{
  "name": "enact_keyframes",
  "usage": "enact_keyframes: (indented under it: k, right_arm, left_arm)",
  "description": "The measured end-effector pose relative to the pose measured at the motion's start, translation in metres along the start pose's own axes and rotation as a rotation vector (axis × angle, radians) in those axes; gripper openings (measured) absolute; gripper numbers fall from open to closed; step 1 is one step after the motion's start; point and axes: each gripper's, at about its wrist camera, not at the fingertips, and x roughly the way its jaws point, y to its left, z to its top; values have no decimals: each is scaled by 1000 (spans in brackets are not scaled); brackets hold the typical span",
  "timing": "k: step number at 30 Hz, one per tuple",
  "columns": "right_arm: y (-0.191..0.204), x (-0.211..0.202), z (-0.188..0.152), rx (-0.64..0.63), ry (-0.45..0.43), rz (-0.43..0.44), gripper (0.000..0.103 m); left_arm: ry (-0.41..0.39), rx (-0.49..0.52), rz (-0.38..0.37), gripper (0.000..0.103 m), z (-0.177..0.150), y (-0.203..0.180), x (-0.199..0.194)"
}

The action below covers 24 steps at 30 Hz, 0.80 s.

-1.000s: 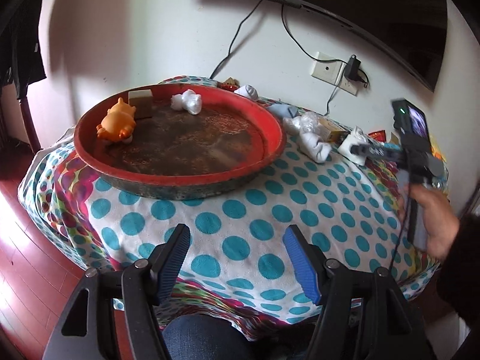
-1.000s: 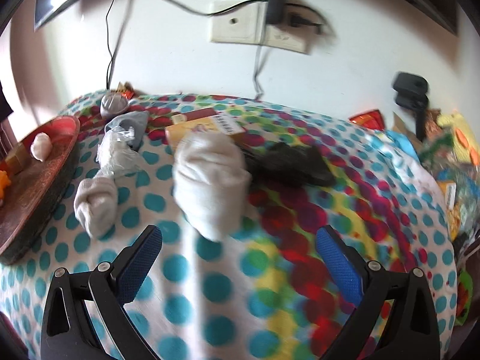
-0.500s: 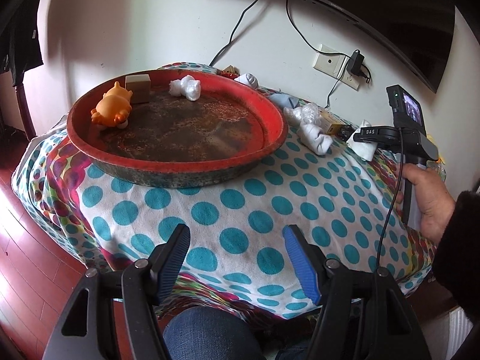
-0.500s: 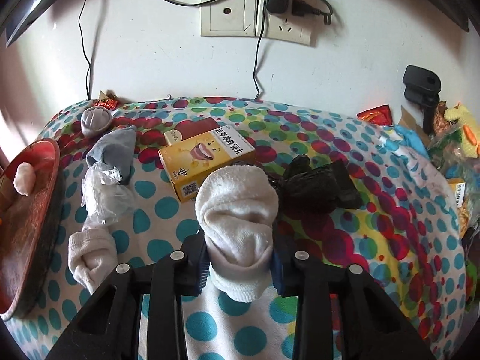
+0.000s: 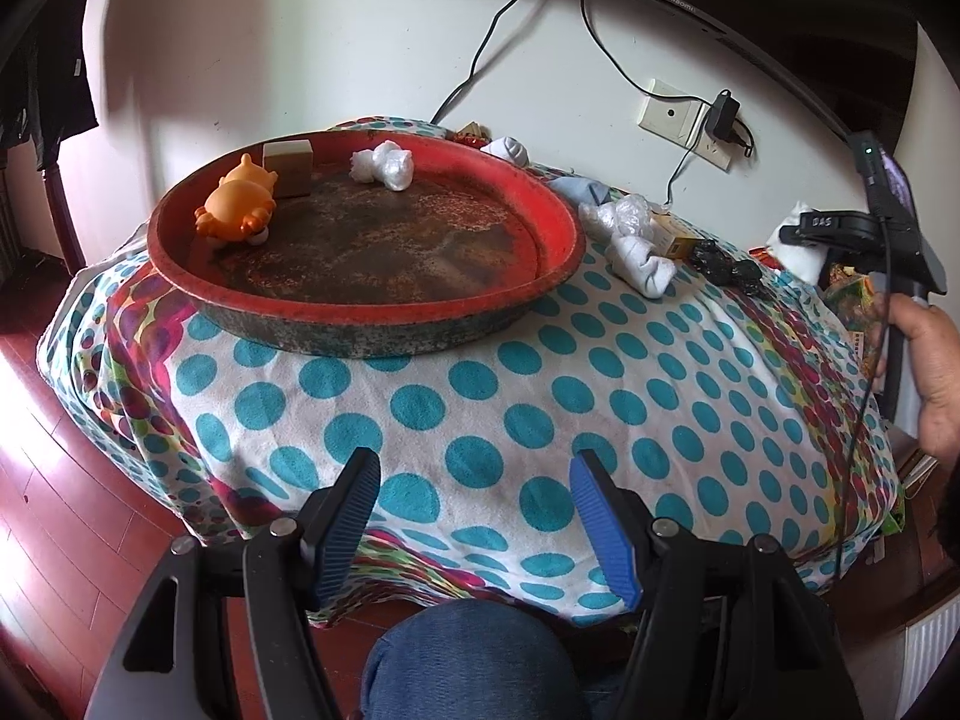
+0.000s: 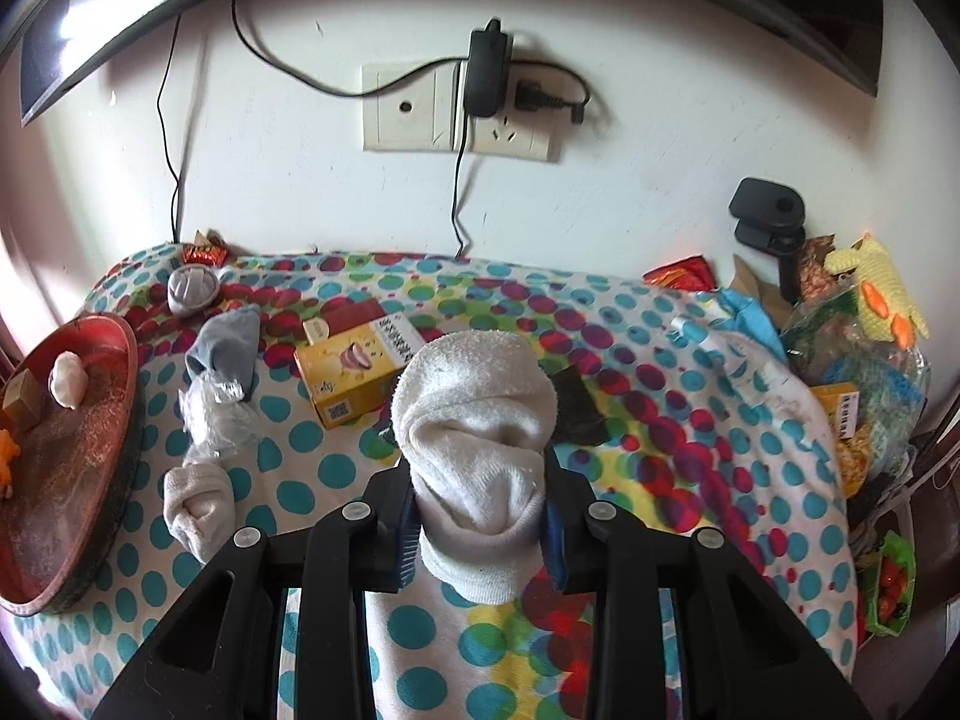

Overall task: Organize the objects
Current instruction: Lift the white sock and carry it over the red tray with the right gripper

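Though squeezed, plump terry sock (image 6: 474,420)

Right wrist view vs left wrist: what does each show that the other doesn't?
Right wrist only: the right hand-held gripper shut on a rolled white sock, plus a yellow knitted toy.
Left wrist only: the open left hand-held gripper, an orange toy in the tray, and a hand.
Both: the red tray, dotted cloth, yellow box and wall socket.
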Motion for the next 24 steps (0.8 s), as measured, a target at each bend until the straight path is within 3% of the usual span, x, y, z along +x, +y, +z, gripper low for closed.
enact_keyframes:
  k: [12, 24]
  right_arm:
    - [14, -34, 19, -47, -60, -12, 30]
    - [79, -38, 26, -144, -83, 61, 30]
  left_arm:
    - [10, -29, 21, 67, 0, 6, 0]
    - [14, -53, 34, 67, 1, 12, 4]
